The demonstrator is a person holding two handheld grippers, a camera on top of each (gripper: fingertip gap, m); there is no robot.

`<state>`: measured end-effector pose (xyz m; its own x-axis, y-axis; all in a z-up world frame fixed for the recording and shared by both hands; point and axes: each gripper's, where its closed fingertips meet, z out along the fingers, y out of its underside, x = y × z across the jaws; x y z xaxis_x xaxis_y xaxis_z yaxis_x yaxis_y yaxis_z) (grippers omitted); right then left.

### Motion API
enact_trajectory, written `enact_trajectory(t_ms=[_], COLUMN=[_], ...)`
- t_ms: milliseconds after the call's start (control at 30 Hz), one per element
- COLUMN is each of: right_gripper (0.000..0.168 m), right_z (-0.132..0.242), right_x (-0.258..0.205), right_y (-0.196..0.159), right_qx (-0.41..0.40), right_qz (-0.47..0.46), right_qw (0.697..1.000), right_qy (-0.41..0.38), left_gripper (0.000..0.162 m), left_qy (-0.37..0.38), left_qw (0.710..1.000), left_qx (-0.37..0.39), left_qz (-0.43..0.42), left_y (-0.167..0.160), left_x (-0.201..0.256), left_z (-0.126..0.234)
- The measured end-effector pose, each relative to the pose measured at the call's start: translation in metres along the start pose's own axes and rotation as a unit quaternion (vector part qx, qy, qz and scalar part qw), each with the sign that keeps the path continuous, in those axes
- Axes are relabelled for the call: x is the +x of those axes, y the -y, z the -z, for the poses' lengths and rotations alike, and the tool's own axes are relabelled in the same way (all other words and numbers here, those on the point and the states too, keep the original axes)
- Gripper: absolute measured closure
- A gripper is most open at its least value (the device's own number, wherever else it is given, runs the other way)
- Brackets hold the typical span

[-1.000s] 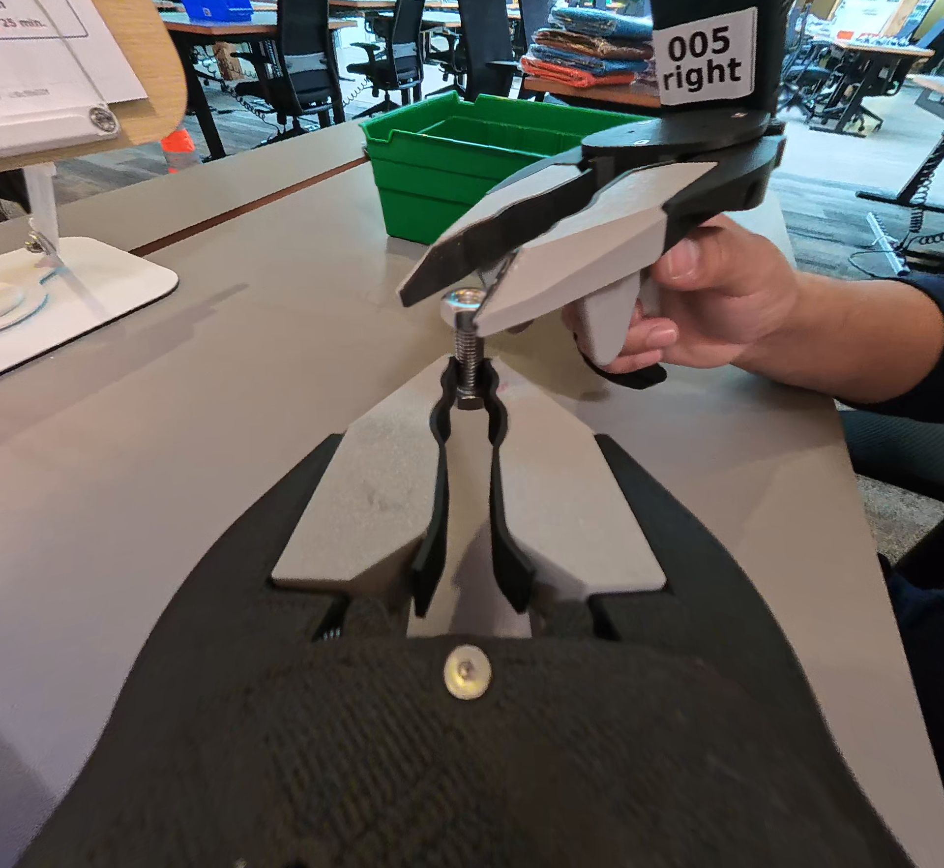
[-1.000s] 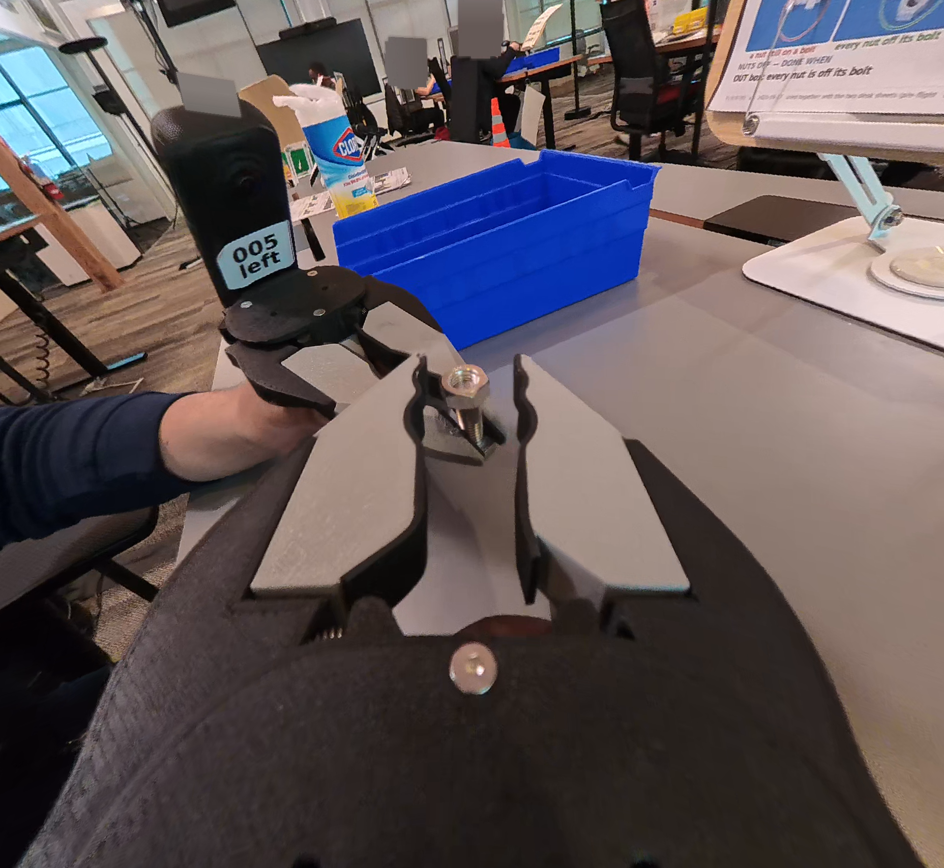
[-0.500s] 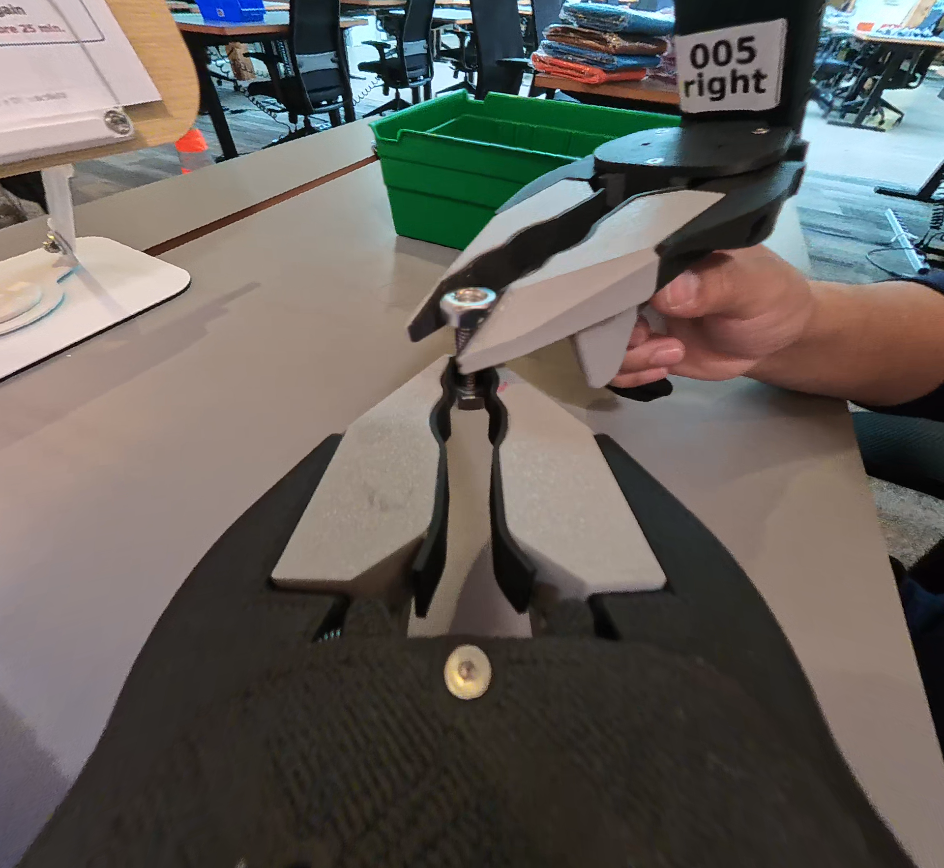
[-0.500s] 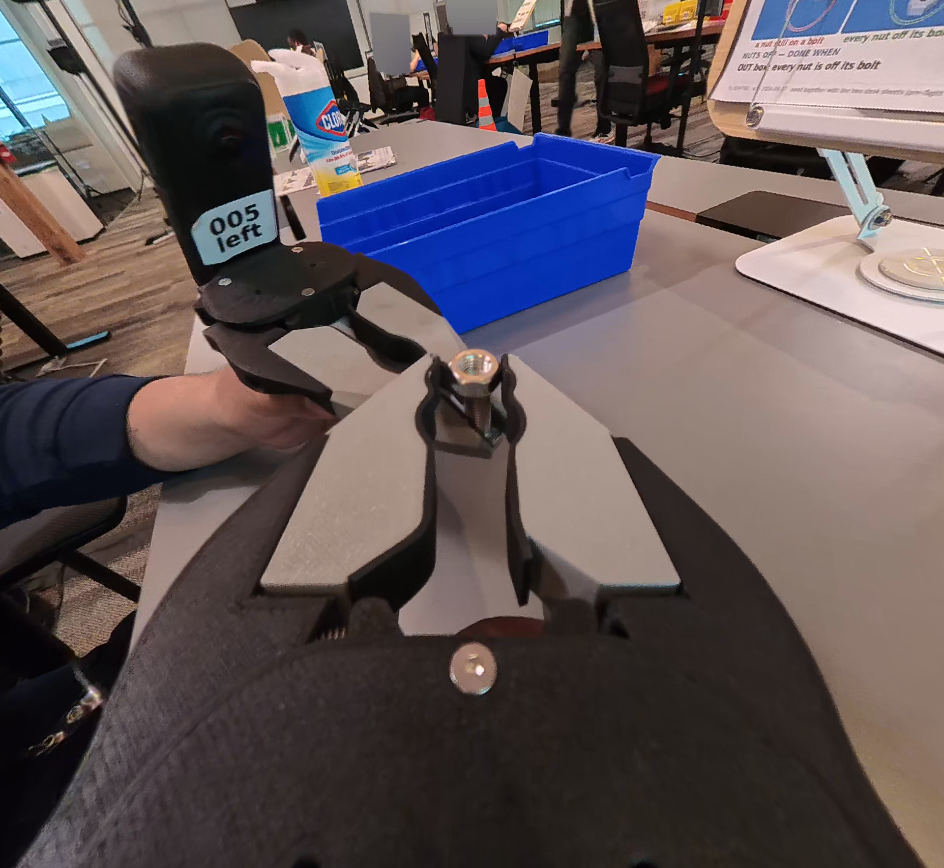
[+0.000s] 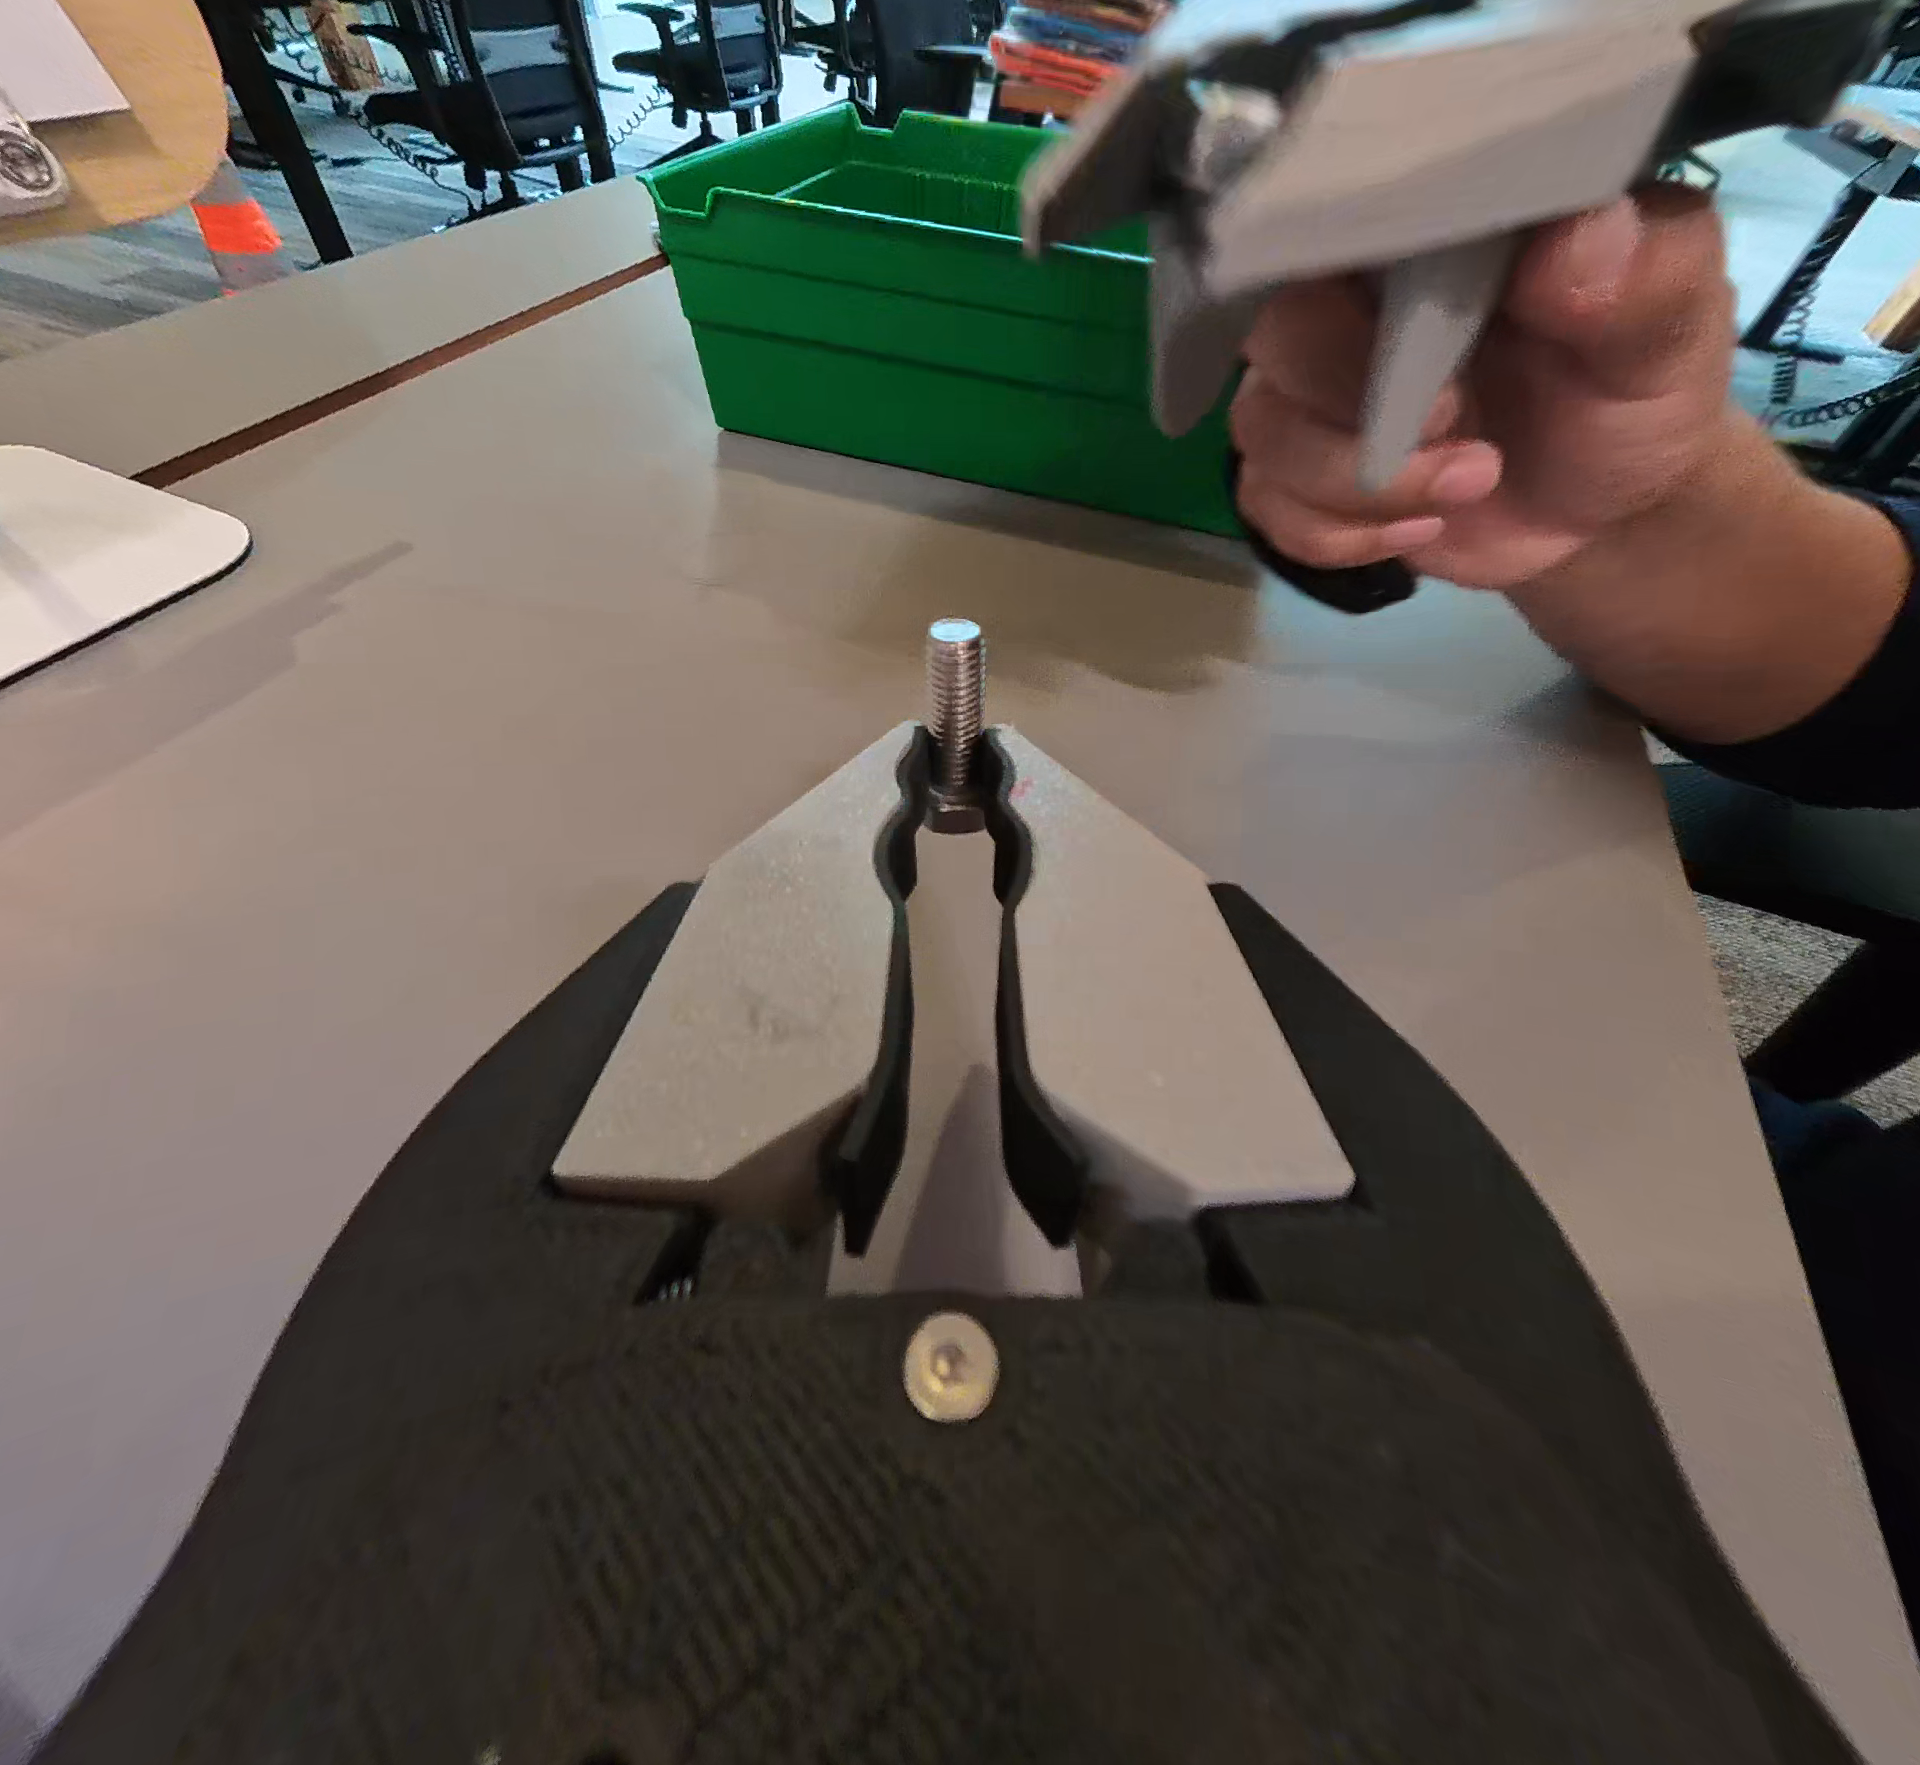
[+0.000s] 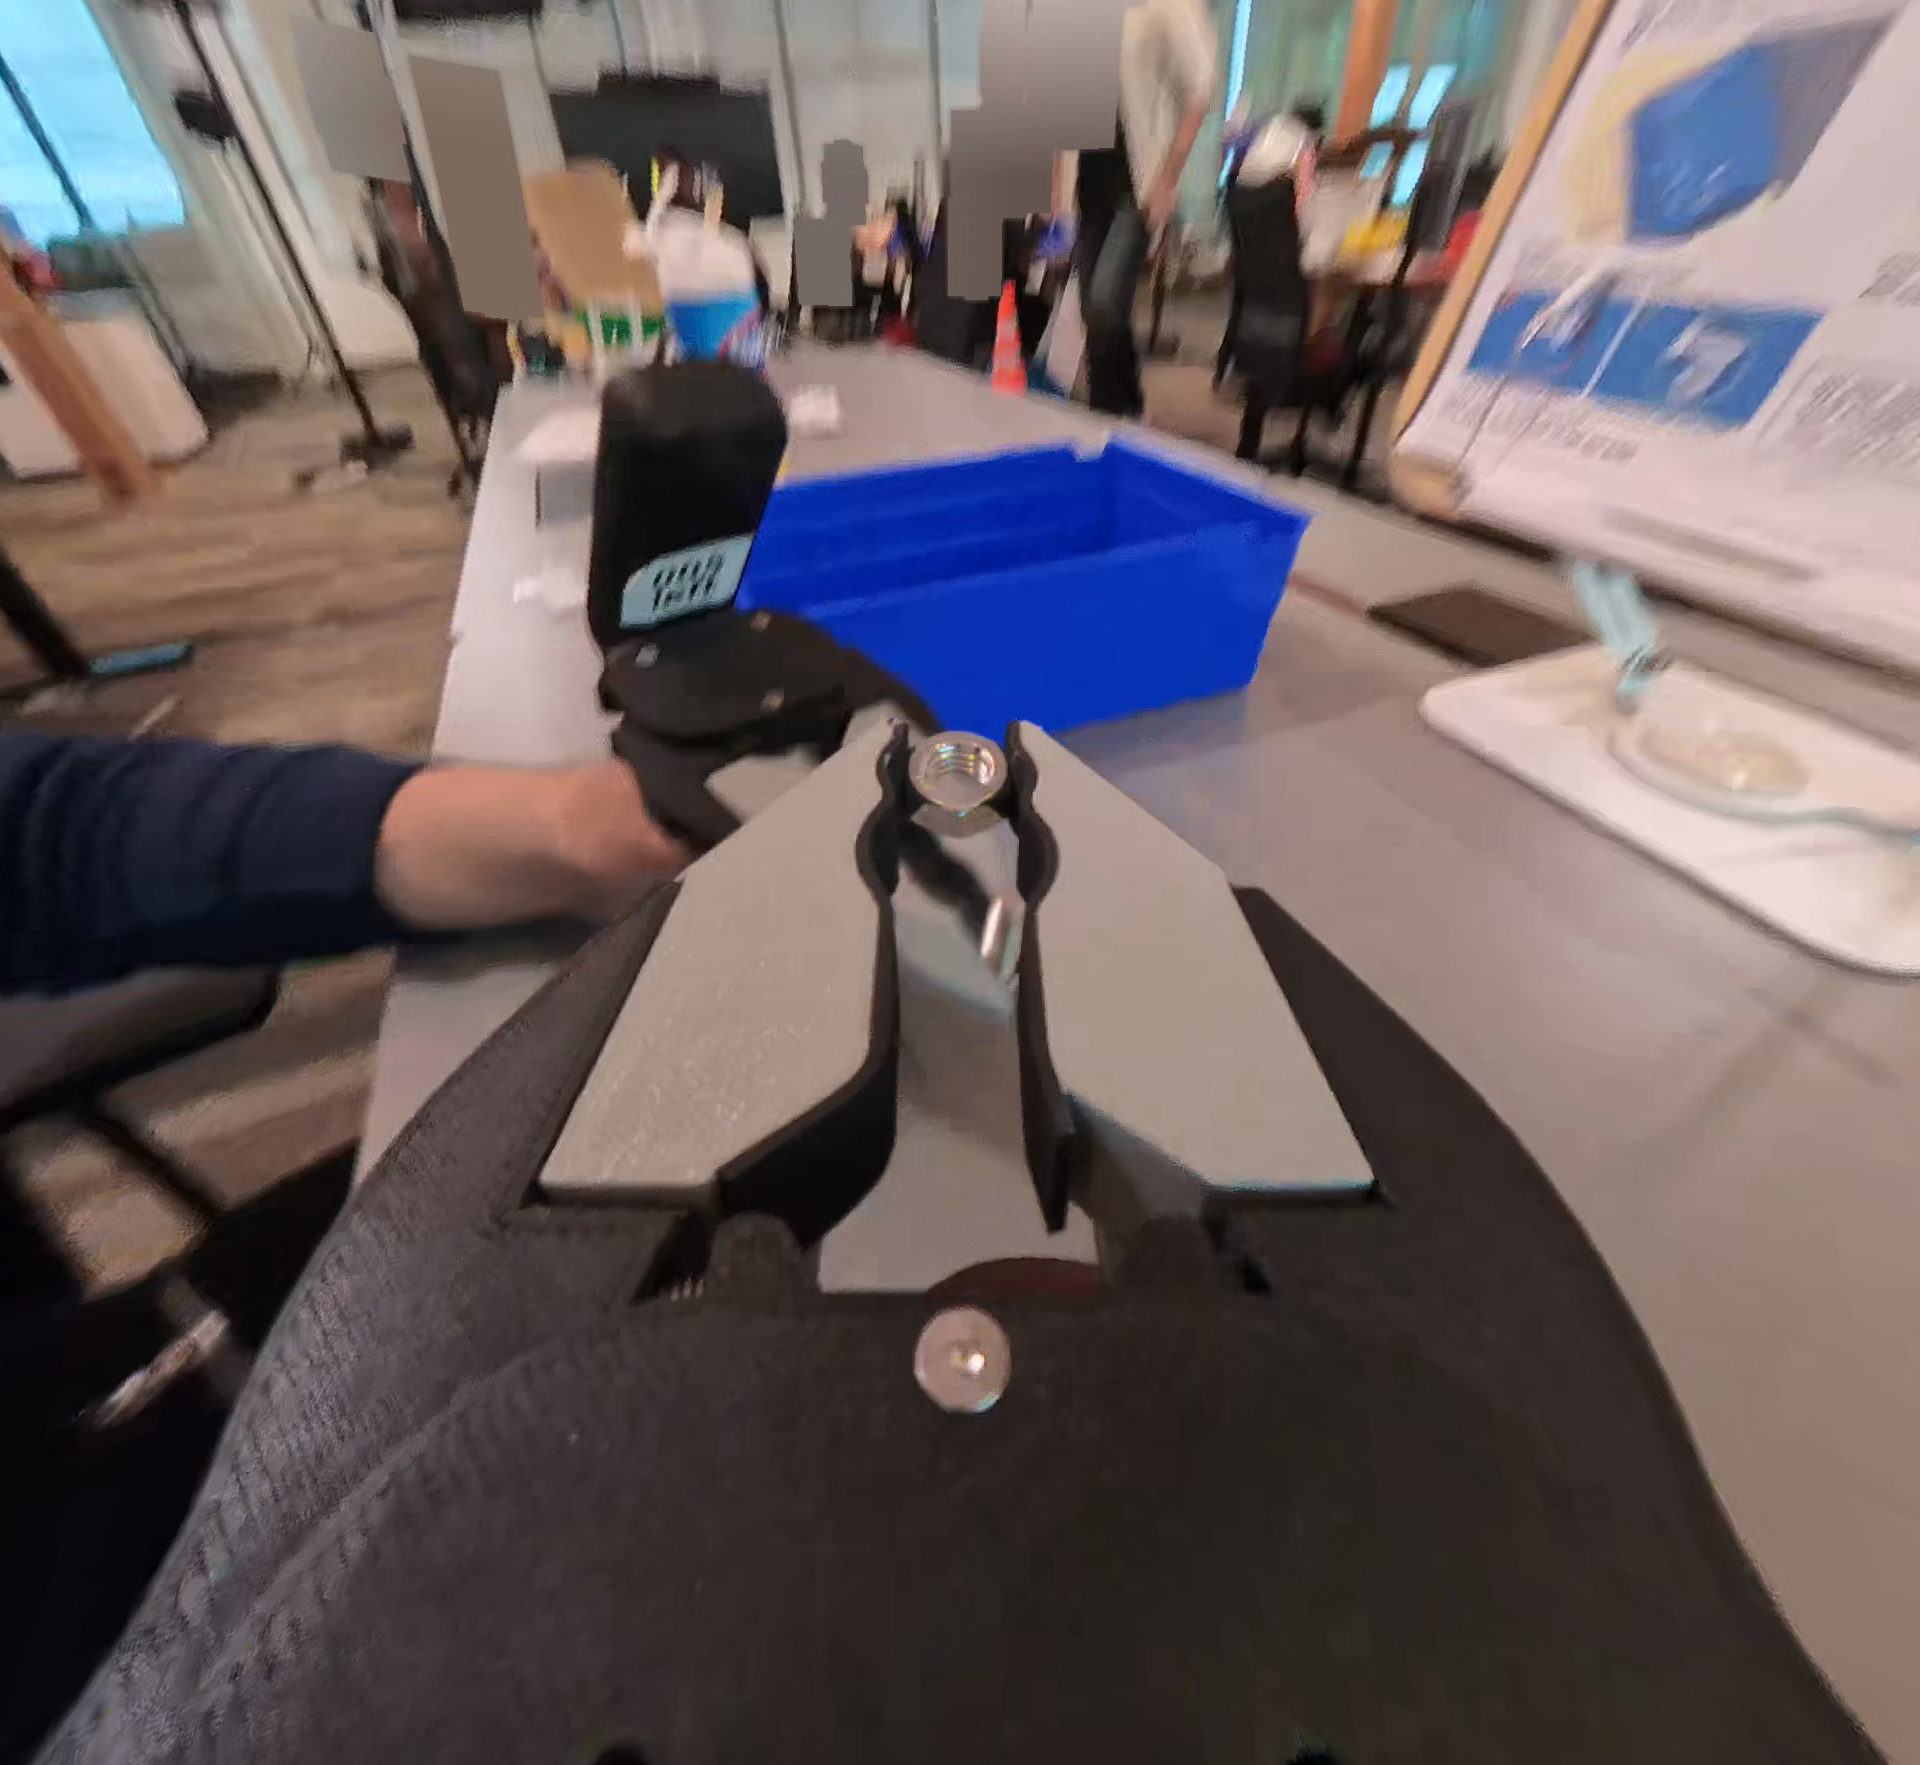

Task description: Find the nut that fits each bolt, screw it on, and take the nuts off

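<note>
— Bolt [image 5: 954, 707] upright in the left tool [image 5: 954, 780], clamped at its head above the desk [image 5: 520, 676]: why?

— Threads stay exposed. The right tool [image 6: 958, 780] grips the nut [image 6: 957, 773], held apart, near the green bin [image 5: 935, 344].

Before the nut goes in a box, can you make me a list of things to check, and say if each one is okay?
1. Nut held tight in the right gripper: ok.
2. Bolt clamped upright in the left gripper: ok.
3. Bolt's thread bare, nut fully off: ok.
4. Green bin nearby with room inside: ok.
5. Blue bin has room: ok.
6. Which bin the nut belongs in: cannot tell.
</note>
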<state>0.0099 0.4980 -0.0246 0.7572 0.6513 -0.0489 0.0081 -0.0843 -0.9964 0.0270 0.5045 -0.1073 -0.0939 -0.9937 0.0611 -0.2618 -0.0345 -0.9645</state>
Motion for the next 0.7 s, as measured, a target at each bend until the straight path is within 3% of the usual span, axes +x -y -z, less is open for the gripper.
enact_trajectory(t_ms=[67, 133, 200, 267, 333, 400, 533, 600, 700], right_gripper=[0.153, 0.153, 0.153, 0.153, 0.153, 0.152, 0.152, 0.14, 0.138], right_z=[0.021, 0.075, 0.14, 0.197, 0.235, 0.239, 0.22, 0.218, 0.221], right_x=[0.001, 0.027, 0.075, 0.141, 0.201, 0.237, 0.287, 0.298, 0.29], right_y=[0.005, 0.043, 0.061, 0.03, -0.033, -0.089, -0.149, -0.158, -0.124], right_qx=[-0.028, -0.001, -0.012, -0.099, -0.209, -0.287, -0.363, -0.376, -0.342], right_qz=[0.02, 0.055, 0.029, -0.033, -0.107, -0.155, -0.178, -0.18, -0.14], right_qw=[0.998, 0.987, 0.97, 0.939, 0.894, 0.865, 0.832, 0.819, 0.829], right_qy=[-0.045, -0.149, -0.243, -0.328, -0.381, -0.382, -0.38, -0.394, -0.419], left_gripper=[0.155, 0.155, 0.155, 0.155, 0.155, 0.155, 0.155, 0.155, 0.155], left_qy=[0.001, 0.001, -0.003, -0.01, -0.019, -0.026, -0.024, -0.016, -0.007], left_qw=[1.0, 1.0, 1.0, 1.0, 1.0, 0.999, 0.999, 1.0, 1.0], left_qx=[-0.001, 0.001, 0.005, 0.011, 0.014, 0.009, -0.001, 0.001, 0.011], left_qz=[-0.006, -0.01, -0.014, -0.015, -0.015, -0.016, -0.024, -0.023, -0.007], left_y=[0.001, 0.002, 0.005, 0.008, 0.01, 0.008, 0.004, 0.003, 0.006], left_x=[0.001, 0.002, 0.005, 0.008, 0.012, 0.015, 0.016, 0.012, 0.003], left_z=[0.002, 0.004, 0.005, 0.005, 0.004, 0.003, 0.003, 0.005, 0.01])
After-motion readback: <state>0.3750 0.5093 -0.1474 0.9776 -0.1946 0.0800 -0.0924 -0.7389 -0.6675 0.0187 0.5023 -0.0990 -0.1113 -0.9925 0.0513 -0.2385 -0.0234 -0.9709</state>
